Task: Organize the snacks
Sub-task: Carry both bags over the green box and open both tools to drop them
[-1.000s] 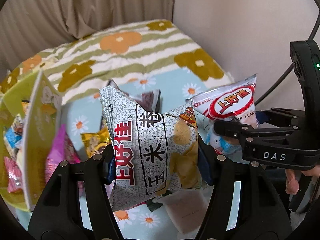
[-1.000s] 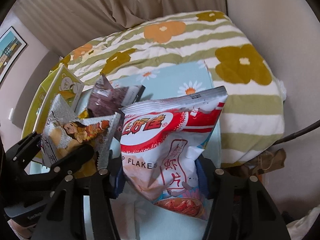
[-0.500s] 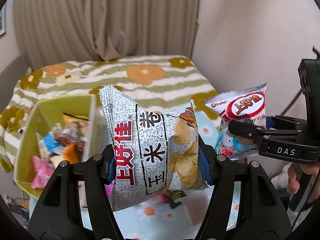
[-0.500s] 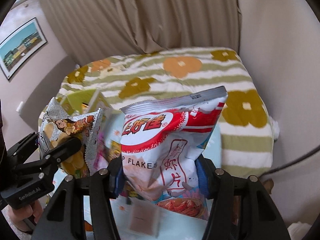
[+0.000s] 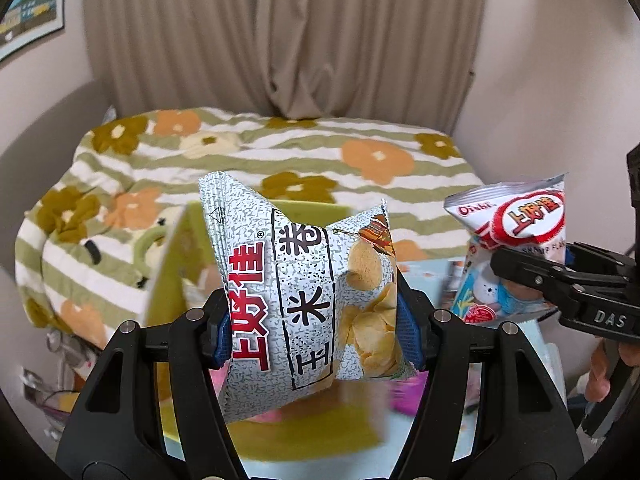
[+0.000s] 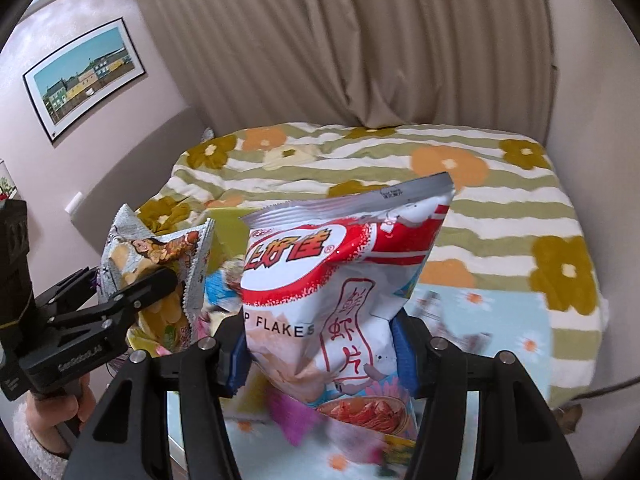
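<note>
In the left wrist view, the left tongs (image 5: 316, 328) were clamped on a grey chip bag (image 5: 304, 280), its lower half pinched between the blue pads (image 5: 406, 330). A yellow-green box (image 5: 172, 256) stood behind and below the bag, blurred. To the right, the right tongs (image 5: 532, 276) gripped a white-red shrimp bag (image 5: 516, 244). A flowered quilt (image 5: 376, 152) lay beyond.

In the right wrist view, the right tongs (image 6: 320, 350) were clamped on the shrimp bag (image 6: 340, 280) at its lower half. To the left, the left tongs (image 6: 152, 288) held the chip bag (image 6: 160, 264). The quilt (image 6: 500, 208) lay beyond, with a curtain (image 6: 360, 40) behind it.
</note>
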`<move>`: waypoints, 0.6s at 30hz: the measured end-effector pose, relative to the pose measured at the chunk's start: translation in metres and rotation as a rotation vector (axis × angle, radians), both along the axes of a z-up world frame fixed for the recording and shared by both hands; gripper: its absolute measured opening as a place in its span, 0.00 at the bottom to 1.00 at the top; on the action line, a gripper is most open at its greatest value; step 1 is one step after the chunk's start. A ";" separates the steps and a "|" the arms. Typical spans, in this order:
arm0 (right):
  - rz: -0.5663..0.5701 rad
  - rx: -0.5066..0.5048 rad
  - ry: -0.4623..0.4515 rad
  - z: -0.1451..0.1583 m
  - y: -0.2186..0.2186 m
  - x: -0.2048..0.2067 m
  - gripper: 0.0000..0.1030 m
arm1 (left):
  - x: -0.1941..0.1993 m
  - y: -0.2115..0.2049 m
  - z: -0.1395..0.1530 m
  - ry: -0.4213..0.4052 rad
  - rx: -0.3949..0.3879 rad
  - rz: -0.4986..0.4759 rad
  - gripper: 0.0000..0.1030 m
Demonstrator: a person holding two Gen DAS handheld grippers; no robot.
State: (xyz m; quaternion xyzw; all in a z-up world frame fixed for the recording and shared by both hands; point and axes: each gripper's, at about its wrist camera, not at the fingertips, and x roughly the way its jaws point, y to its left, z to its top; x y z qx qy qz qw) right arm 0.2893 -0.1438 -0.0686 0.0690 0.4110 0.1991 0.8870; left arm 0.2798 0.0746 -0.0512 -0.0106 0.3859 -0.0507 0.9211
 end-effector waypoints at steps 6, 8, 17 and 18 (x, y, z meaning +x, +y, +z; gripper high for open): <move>0.017 -0.006 0.033 -0.011 0.063 0.028 0.52 | 0.043 0.064 -0.028 0.063 -0.003 -0.005 0.59; 0.009 -0.012 0.048 -0.017 0.078 0.035 0.52 | 0.060 0.076 -0.040 0.090 -0.009 -0.020 0.59; -0.074 -0.024 0.146 -0.047 0.109 0.060 0.52 | 0.121 0.090 -0.085 0.189 -0.006 -0.111 0.98; -0.083 -0.026 0.154 -0.049 0.109 0.062 0.52 | 0.122 0.089 -0.086 0.184 -0.010 -0.124 0.98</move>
